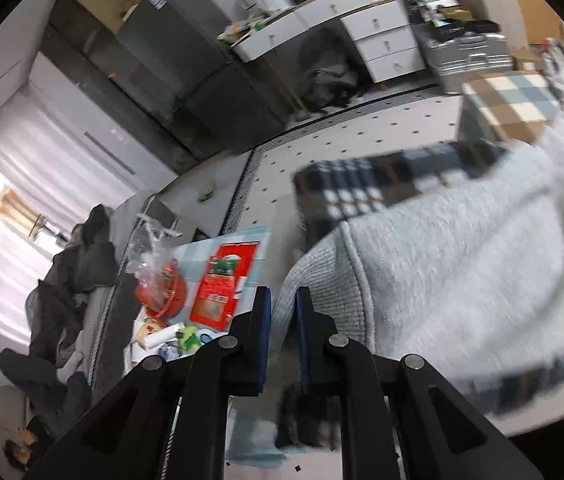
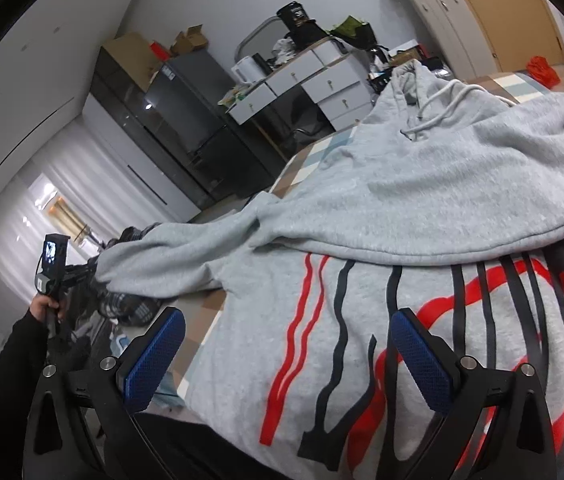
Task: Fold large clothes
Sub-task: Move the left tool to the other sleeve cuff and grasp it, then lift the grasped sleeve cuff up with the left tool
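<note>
A large grey hoodie [image 2: 421, 184] with red and black stripes printed on it lies spread on the checked bedding [image 2: 321, 148]. One sleeve is pulled out to the left. My left gripper [image 1: 283, 296] is shut on that sleeve's ribbed cuff [image 1: 321, 280], which passes between the blue pads. In the right wrist view the left gripper [image 2: 92, 270] shows small at the sleeve's end, held by a hand in a black sleeve [image 2: 14, 352]. My right gripper [image 2: 289, 332] is open above the printed lower part of the hoodie, with nothing between its fingers.
A dotted white mattress [image 1: 361, 136] lies beyond the sleeve. A red bag and small clutter [image 1: 162, 288] sit beside the bed, near a pile of dark clothes [image 1: 70, 280]. A white desk with drawers [image 1: 381, 36] and dark cabinets [image 2: 186, 120] line the far wall.
</note>
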Action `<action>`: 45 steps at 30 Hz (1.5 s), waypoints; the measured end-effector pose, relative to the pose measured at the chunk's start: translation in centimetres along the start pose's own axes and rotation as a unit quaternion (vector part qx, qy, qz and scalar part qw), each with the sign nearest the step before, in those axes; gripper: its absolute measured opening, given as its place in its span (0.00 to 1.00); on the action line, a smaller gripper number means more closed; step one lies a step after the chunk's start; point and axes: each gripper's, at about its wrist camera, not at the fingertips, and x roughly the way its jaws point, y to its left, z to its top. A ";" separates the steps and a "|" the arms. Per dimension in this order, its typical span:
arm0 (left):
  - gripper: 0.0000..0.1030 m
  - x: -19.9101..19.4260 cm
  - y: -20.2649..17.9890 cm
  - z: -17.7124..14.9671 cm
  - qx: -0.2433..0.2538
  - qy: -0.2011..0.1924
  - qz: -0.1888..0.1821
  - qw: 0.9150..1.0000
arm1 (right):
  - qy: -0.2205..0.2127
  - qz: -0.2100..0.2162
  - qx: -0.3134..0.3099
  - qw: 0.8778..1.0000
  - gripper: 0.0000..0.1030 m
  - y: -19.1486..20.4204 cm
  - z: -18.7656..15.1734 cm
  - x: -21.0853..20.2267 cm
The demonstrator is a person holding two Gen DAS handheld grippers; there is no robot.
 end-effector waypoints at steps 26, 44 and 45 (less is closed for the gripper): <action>0.73 1.8 7.2 -15.1 -0.420 0.050 -0.303 0.854 | 0.016 0.020 0.004 1.000 1.00 1.1 -0.4 1.6; 0.10 4.0 7.6 -12.2 -0.551 -0.008 -0.336 0.764 | -0.015 0.035 0.015 0.999 1.00 0.7 0.0 -0.9; 0.08 3.6 7.7 -11.9 -0.549 -0.018 -0.335 0.766 | -0.014 0.035 0.012 0.999 1.00 0.8 -0.1 -0.9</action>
